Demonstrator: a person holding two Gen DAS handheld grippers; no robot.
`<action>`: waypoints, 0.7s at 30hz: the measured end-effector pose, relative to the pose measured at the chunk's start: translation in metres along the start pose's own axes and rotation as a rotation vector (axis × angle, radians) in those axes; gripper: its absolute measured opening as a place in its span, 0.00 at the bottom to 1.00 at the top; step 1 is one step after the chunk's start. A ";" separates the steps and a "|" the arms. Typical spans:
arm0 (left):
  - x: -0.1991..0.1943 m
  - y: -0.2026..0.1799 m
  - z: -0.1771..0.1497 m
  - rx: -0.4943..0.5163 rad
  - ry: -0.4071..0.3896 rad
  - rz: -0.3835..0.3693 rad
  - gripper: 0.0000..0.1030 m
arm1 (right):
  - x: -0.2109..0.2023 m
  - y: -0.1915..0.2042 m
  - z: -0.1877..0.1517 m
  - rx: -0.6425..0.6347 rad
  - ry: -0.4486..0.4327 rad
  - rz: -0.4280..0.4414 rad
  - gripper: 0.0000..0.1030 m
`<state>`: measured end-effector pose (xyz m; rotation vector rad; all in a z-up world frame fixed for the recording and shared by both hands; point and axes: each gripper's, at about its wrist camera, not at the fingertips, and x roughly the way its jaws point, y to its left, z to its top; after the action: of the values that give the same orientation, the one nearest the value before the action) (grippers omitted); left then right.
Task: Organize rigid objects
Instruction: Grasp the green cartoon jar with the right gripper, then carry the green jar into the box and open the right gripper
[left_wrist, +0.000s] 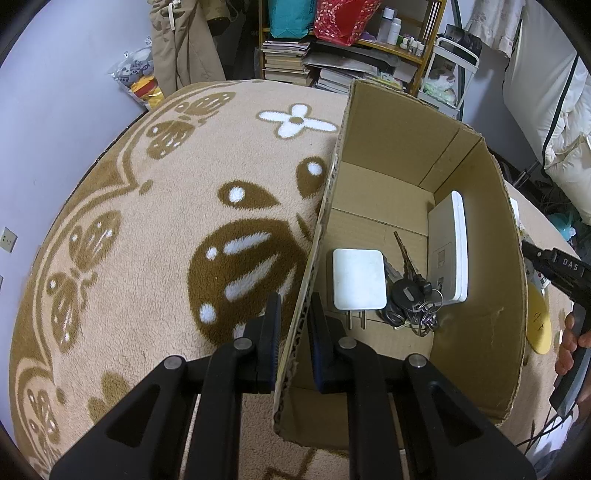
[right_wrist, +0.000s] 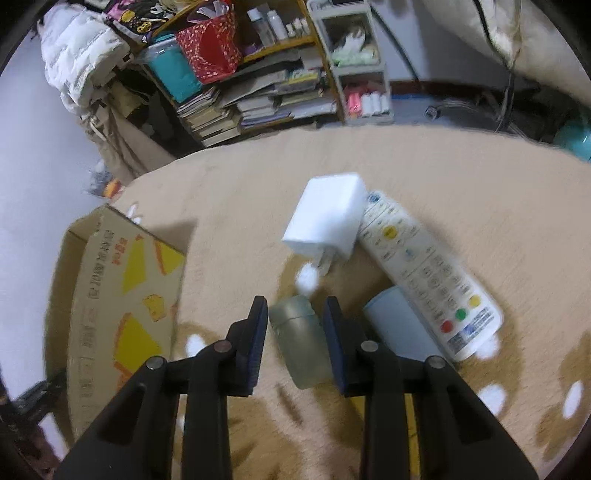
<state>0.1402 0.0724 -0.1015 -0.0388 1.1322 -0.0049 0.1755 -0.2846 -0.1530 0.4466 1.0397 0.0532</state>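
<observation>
- We see our left gripper (left_wrist: 293, 325) straddling the near wall of the cardboard box (left_wrist: 388, 155), one finger outside and one inside. The jaws stand close on either side of the wall, apparently pinching it; we judge this steadies the box while items go in.
- Already inside the box lie a white charger (left_wrist: 358, 278) with its prongs toward us, a bunch of keys (left_wrist: 410, 295) just beside it, and a white wall plate (left_wrist: 448, 251) leaning against the far side wall.
- Our right gripper (right_wrist: 295, 336) is open around a small greenish bottle (right_wrist: 301, 343) lying on the beige blanket (right_wrist: 480, 184), which shows brown patterns in places. The pads sit on either side of it with slim gaps, so it is not yet clamped; we take this as the next item to collect.
- Waiting nearby are a second white charger (right_wrist: 327, 218), a remote control (right_wrist: 428, 277) touching it, and a pale blue cylinder (right_wrist: 399, 328) beside the bottle.
- The right wrist view is motion-blurred, so the bottle's cap and the remote's labels are hard to read, and the blue cylinder is partly hidden behind the gripper finger.
- The box's near end is cut off by the left gripper body.
</observation>
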 end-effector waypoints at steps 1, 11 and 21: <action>0.000 0.000 0.000 -0.001 0.000 0.000 0.14 | 0.003 -0.001 -0.002 0.010 0.016 0.004 0.32; 0.000 0.000 0.000 -0.003 0.001 -0.003 0.14 | 0.023 0.014 -0.029 -0.098 0.011 -0.142 0.28; -0.001 -0.003 0.000 0.018 -0.010 0.012 0.11 | -0.012 0.039 -0.026 -0.127 -0.074 -0.121 0.28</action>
<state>0.1398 0.0691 -0.1002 -0.0157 1.1222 -0.0041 0.1540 -0.2434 -0.1394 0.2677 0.9821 -0.0048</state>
